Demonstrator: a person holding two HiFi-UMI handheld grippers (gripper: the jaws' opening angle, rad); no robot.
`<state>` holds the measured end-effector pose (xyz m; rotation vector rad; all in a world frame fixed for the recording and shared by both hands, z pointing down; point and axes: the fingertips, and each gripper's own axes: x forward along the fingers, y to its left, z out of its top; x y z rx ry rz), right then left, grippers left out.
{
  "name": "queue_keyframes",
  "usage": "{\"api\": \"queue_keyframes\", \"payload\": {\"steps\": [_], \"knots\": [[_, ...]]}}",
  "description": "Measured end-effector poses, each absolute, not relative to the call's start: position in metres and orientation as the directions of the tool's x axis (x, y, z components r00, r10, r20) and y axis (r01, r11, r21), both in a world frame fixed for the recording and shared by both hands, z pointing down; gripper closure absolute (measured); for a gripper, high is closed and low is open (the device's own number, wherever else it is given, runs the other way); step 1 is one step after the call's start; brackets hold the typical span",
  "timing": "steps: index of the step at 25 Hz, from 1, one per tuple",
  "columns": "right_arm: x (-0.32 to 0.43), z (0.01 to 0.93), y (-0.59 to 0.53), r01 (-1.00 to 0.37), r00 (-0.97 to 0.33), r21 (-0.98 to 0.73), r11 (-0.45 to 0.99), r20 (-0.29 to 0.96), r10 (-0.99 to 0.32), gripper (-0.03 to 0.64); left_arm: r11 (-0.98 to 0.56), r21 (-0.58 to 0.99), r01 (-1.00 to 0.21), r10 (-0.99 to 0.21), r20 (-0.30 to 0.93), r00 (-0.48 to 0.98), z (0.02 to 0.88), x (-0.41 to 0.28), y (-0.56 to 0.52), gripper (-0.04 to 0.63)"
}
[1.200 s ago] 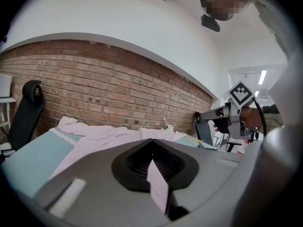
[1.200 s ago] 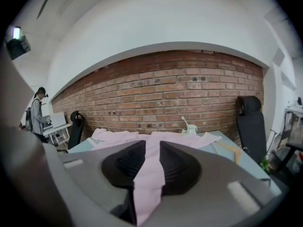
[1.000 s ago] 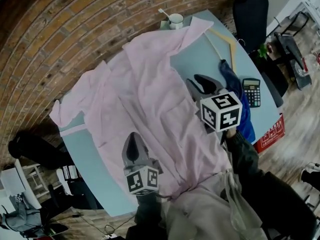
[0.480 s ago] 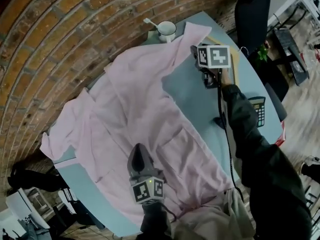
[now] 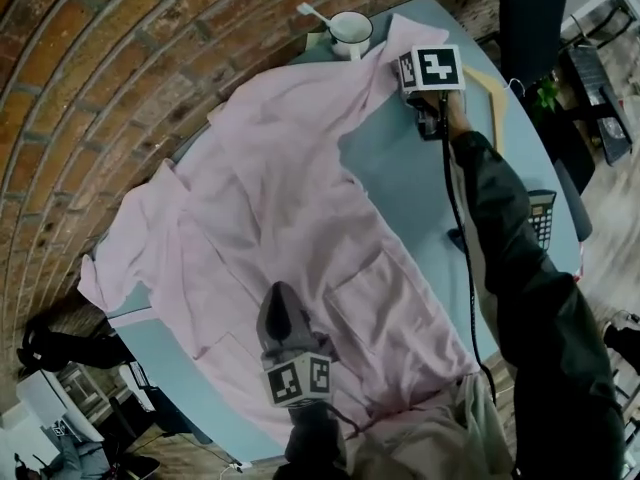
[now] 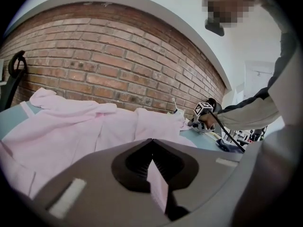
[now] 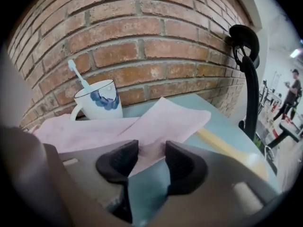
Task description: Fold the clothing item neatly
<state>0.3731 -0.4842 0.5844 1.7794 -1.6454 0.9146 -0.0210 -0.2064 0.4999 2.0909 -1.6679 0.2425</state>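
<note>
A pink shirt (image 5: 290,208) lies spread open on the light blue table (image 5: 400,168). My left gripper (image 5: 283,313) is at the shirt's near hem, shut on a fold of pink cloth (image 6: 158,188) that shows between the closed jaws of the left gripper (image 6: 152,143). My right gripper (image 5: 398,60) is at the far sleeve end (image 5: 405,33), under its marker cube. In the right gripper view the right gripper (image 7: 151,157) stands open, low over the sleeve's edge (image 7: 165,122); the cloth lies between the fingertips and the pads do not press it.
A white mug (image 5: 350,30) with a toothbrush (image 7: 78,74) stands by the brick wall, just left of the sleeve end. A wooden hanger (image 5: 490,88) lies right of my right gripper. A calculator (image 5: 543,230) sits at the table's right edge; a black chair (image 7: 248,79) stands beyond.
My right gripper has left the middle of the shirt, gone to the far sleeve end by the mug, and opened. The left gripper has kept its hold at the near hem.
</note>
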Motion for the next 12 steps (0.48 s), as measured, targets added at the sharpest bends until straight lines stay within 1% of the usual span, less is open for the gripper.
{"api": "queue_keyframes", "payload": {"steps": [1, 2, 3, 4, 6, 7, 9, 10, 12], "knots": [[0.372, 0.584, -0.485, -0.994, 0.028, -0.046, -0.101, 0.776, -0.630, 0.437, -0.165, 0.237, -0.957, -0.878, 0.406, 0.252, 0.500, -0.023, -0.207, 0.588], [0.370, 0.584, -0.487, -0.996, 0.027, -0.032, -0.081, 0.774, -0.633, 0.466, -0.165, 0.236, -0.958, -0.881, 0.402, 0.251, 0.500, -0.025, -0.207, 0.588], [0.365, 0.583, -0.489, -0.999, 0.020, -0.015, -0.050, 0.772, -0.636, 0.547, -0.164, 0.236, -0.958, -0.884, 0.396, 0.249, 0.500, -0.028, -0.207, 0.588], [0.359, 0.581, -0.491, -1.000, 0.011, -0.001, -0.018, 0.765, -0.644, 0.564, -0.159, 0.237, -0.958, -0.888, 0.390, 0.244, 0.500, -0.031, -0.207, 0.588], [0.350, 0.566, -0.490, -1.000, -0.001, 0.005, 0.006, 0.713, -0.701, 0.569, -0.142, 0.249, -0.958, -0.892, 0.387, 0.232, 0.499, -0.035, -0.206, 0.588], [0.348, 0.552, -0.485, -1.000, 0.000, 0.007, 0.006, 0.663, -0.748, 0.570, -0.136, 0.258, -0.956, -0.894, 0.384, 0.231, 0.499, -0.037, -0.205, 0.588], [0.339, 0.512, -0.469, -0.997, -0.006, 0.061, 0.044, 0.516, -0.857, 0.571, -0.134, 0.276, -0.952, -0.895, 0.378, 0.236, 0.498, -0.039, -0.203, 0.588], [0.330, 0.487, -0.459, -0.988, -0.022, 0.130, 0.085, 0.424, -0.905, 0.571, -0.135, 0.282, -0.950, -0.895, 0.376, 0.239, 0.497, -0.040, -0.204, 0.588], [0.298, 0.436, -0.430, -0.926, -0.091, 0.336, 0.170, 0.238, -0.967, 0.571, -0.140, 0.291, -0.946, -0.897, 0.367, 0.246, 0.494, -0.043, -0.204, 0.588]]}}
